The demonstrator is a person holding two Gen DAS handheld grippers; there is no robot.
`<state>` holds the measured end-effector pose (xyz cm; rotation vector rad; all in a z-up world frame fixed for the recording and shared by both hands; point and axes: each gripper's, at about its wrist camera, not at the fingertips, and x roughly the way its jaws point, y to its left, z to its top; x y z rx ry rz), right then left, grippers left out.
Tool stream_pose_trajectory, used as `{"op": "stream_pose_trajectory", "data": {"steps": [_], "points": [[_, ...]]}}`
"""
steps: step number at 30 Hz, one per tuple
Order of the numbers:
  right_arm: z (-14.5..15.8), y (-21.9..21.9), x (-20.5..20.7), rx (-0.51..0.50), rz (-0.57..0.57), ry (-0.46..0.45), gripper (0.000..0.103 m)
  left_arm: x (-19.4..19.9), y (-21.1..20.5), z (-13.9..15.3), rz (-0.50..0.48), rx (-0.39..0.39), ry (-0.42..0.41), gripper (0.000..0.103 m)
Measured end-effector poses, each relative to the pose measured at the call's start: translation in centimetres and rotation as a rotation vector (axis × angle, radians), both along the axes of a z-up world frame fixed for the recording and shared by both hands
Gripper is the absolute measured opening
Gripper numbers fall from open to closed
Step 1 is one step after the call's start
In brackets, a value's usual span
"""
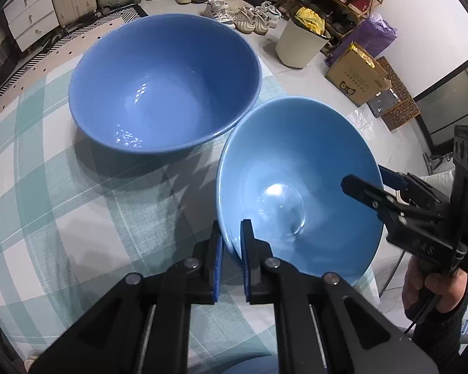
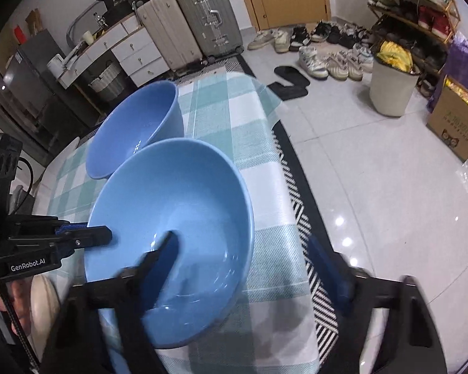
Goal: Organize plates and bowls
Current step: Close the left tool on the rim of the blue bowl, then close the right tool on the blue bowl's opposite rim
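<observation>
Pinching the smaller light-blue bowl (image 1: 296, 193) by its near rim, my left gripper (image 1: 232, 251) tilts it. Larger blue bowl (image 1: 165, 84) lies just beyond, nearer this hand; my right gripper (image 2: 246, 265) straddles the opposite rim, half spread.

Glazed ceramic, smooth and glossy, on both the large blue bowl (image 1: 165, 84) and the paler small bowl (image 1: 296, 187), with bright highlights inside. Woven checked tablecloth (image 1: 62, 205), matt and faintly ribbed, right out to the table's edges. Matt black plastic on the left gripper (image 1: 231, 249), with blue rubbery pads and shiny metal pins. Polished, reflective floor tiles (image 2: 374, 187).
</observation>
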<state>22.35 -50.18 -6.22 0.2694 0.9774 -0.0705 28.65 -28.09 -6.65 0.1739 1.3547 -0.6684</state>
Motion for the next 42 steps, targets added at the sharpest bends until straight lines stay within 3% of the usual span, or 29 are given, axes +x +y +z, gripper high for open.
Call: {"op": "stream_pose_trajectory", "data": {"steps": [7, 17, 23, 31, 42], "points": [[-0.3, 0.8, -0.2, 0.008, 0.015, 0.017, 0.042, -0.5, 0.5, 0.2, -0.009, 0.019, -0.008, 0.008], [-0.2, 3.3, -0.8, -0.017, 0.079, 0.051, 0.025, -0.9, 2.2, 0.6, 0.0, 0.022, -0.012, 0.008], [-0.1, 4.4, -1.1, -0.03, 0.094, 0.062, 0.021, -1.8, 3.5, 0.6, 0.004, 0.026, -0.02, 0.008], [-0.3, 4.8, -1.1, 0.032, 0.12, 0.084, 0.02, -2.0, 4.8, 1.3, 0.012, 0.033, -0.043, 0.008], [-0.4, 7.6, -0.3, 0.016, 0.167, 0.1, 0.02, -2.0, 6.9, 1.3, 0.03, 0.065, -0.065, 0.008]]}}
